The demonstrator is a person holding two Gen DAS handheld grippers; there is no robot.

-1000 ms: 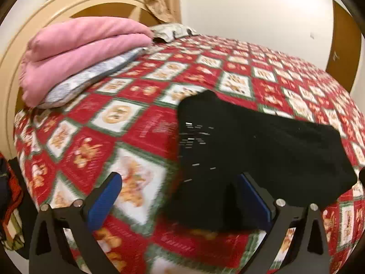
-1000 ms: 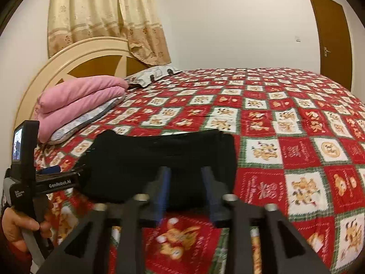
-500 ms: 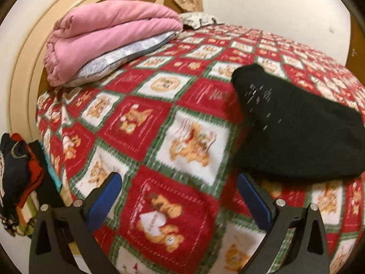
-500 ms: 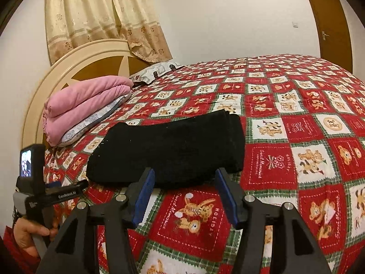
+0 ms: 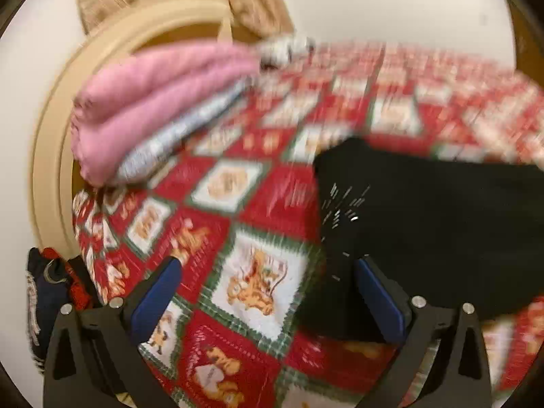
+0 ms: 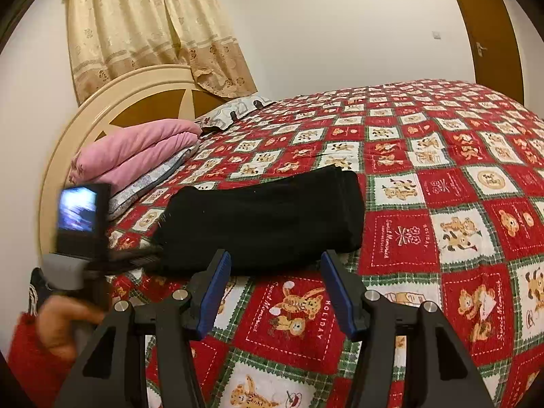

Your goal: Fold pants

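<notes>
The black pants (image 6: 265, 217) lie folded in a compact rectangle on the red patchwork bedspread (image 6: 442, 176). My right gripper (image 6: 275, 265) is open and empty, just in front of the pants' near edge. My left gripper (image 5: 268, 272) is open and empty, over the bedspread at the pants' left end; the pants (image 5: 435, 224) fill the right of that blurred view. The left gripper's body with its small screen (image 6: 80, 217) shows at the left of the right wrist view, held by a hand.
A folded pink blanket (image 6: 136, 156) on a grey pillow lies by the cream headboard (image 6: 112, 102). A patterned pillow (image 6: 234, 112) sits behind it. Dark clothes (image 5: 51, 292) hang off the bed's left edge. A brown door (image 6: 489, 34) stands at far right.
My right gripper has opened wide and pulled back from the pants. My left gripper swung left off the pants and is now swinging back towards their left end, still open.
</notes>
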